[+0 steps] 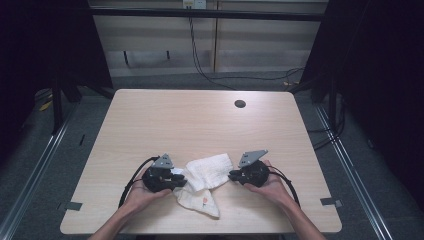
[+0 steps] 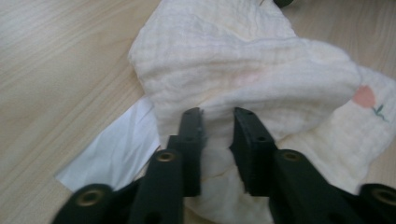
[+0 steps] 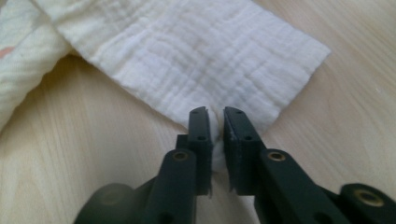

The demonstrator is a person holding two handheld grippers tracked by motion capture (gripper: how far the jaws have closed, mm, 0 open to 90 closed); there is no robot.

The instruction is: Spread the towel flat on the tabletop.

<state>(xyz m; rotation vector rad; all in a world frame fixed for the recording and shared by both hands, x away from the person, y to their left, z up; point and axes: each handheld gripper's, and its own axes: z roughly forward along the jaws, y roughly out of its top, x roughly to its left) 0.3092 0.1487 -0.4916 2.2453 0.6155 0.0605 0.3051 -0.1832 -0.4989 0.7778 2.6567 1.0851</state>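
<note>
Keep the right gripper pinching the near edge of the white cloth at the table's front, close the left gripper's slightly spread jaws on the bunched fold, then pull apart gently.

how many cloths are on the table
1: a crumpled white cloth at the table's near edge, between the left gripper and right gripper.

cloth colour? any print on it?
Cream-white cloth with a small pink flower print; clearest in the left gripper view.
</note>
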